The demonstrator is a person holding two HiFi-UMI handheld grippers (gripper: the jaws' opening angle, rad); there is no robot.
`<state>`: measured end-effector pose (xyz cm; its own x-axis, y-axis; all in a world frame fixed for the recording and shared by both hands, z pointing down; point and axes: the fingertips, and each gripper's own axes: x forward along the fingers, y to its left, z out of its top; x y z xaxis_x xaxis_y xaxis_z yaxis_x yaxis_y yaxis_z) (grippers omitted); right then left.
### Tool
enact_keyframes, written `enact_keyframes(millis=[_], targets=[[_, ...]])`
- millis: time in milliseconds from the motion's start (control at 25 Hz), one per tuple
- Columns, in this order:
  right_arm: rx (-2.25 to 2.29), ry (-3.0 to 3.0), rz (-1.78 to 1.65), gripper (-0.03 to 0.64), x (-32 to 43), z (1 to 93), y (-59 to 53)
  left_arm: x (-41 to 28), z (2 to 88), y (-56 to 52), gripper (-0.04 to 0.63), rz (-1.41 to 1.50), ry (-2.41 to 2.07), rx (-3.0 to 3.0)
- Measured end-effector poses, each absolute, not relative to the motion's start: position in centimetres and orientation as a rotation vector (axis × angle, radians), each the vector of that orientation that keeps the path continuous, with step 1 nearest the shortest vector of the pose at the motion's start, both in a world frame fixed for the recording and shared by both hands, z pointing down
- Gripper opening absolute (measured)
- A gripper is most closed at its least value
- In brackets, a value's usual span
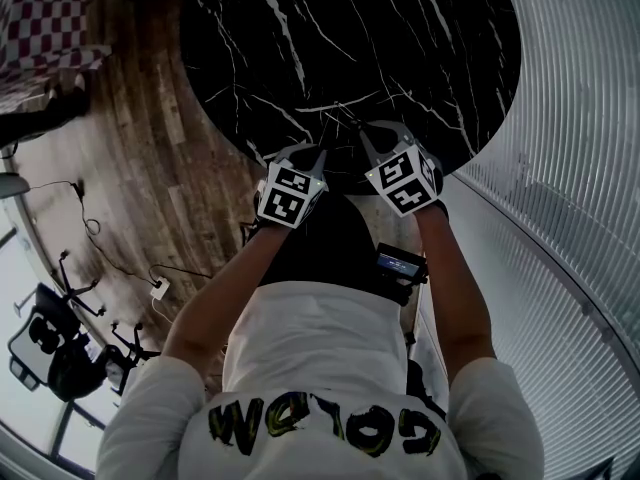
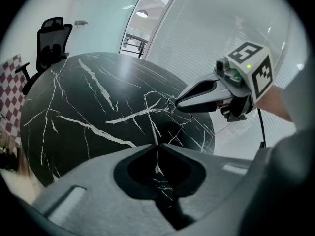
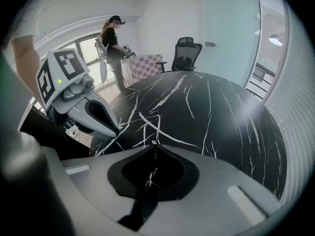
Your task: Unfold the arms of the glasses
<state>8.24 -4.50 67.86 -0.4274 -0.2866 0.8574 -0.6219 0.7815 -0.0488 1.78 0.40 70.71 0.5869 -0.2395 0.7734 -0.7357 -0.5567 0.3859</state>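
Thin wire-framed glasses (image 2: 152, 130) (image 3: 158, 127) lie low over the round black marble table (image 1: 400, 38), hard to tell from its white veins. My left gripper (image 2: 157, 145) (image 1: 320, 153) is shut, and a thin wire arm runs up from its tip. My right gripper (image 3: 155, 144) (image 1: 365, 133) is also shut, with a thin wire rising from its tip. The two grippers stand close together at the table's near edge. In the left gripper view the right gripper (image 2: 178, 103) reaches the wire frame. In the right gripper view the left gripper (image 3: 117, 130) sits at the frame's other side.
A black office chair (image 2: 51, 38) (image 3: 187, 50) stands at the table's far side. A person (image 3: 112, 38) stands by the window next to a checkered seat (image 3: 145, 63). A curved ribbed wall (image 1: 580, 148) runs on the right. Cables (image 1: 120, 258) lie on the wooden floor.
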Motion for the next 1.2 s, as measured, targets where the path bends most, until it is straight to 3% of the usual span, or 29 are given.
enact_keyframes(millis=[1200], targets=[[0.712,-1.978,0.432,0.008,9.2,68.1,-3.8,0.3,70.4,-0.5,0.029,1.014,-0.757,2.261]])
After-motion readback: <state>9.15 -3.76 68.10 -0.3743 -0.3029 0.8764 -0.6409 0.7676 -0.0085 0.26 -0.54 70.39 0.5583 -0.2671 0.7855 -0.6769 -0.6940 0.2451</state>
